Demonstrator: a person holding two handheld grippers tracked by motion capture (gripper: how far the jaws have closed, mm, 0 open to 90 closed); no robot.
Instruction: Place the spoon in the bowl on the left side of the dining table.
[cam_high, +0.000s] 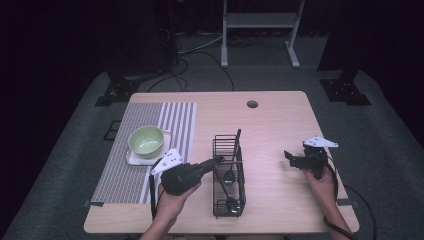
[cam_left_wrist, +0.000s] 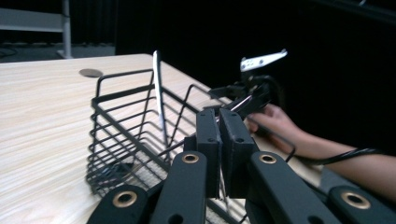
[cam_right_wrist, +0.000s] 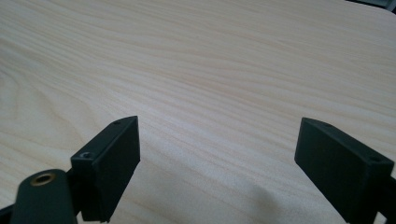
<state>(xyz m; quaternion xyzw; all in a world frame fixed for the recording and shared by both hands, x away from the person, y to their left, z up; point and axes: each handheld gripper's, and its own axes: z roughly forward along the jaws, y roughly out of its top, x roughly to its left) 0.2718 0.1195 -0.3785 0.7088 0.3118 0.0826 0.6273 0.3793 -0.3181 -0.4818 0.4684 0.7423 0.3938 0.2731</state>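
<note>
Left claw (cam_high: 218, 160) clenched on a thin utensil handle (cam_left_wrist: 233, 106) at the wire basket (cam_high: 229, 200) rim; right claw (cam_high: 291, 159) released, hovering above the worktop (cam_high: 280, 125).

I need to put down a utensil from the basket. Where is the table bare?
Bare wood lies between the wire basket and the right gripper, and along the far edge around the table hole. The left side is crowded: the striped mat with the green bowl, and the left gripper at the basket.
</note>
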